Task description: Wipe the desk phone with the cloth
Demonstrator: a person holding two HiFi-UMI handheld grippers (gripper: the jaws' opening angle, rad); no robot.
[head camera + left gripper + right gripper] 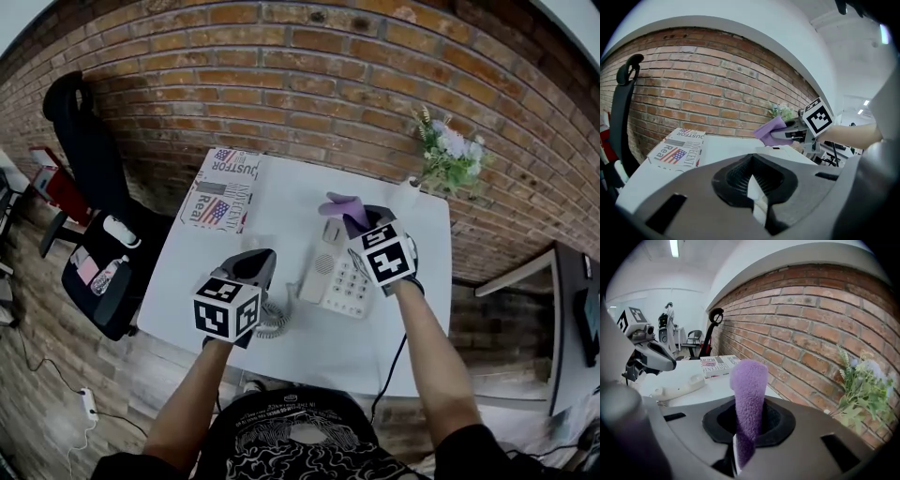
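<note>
The desk phone point(339, 277) sits in the middle of the white surface point(291, 187). Above its far end the right gripper point(354, 217) has its fingers clamped on the purple cloth point(749, 394). The left gripper point(255, 266), fingers together on nothing, is beside the coiled cord point(274, 323). The cloth's free end should come down flat and wipe lightly, so as not to push the handset point(317, 262) off

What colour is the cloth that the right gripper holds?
Purple. The cloth shows best in the right gripper view, clamped in the right gripper.
</note>
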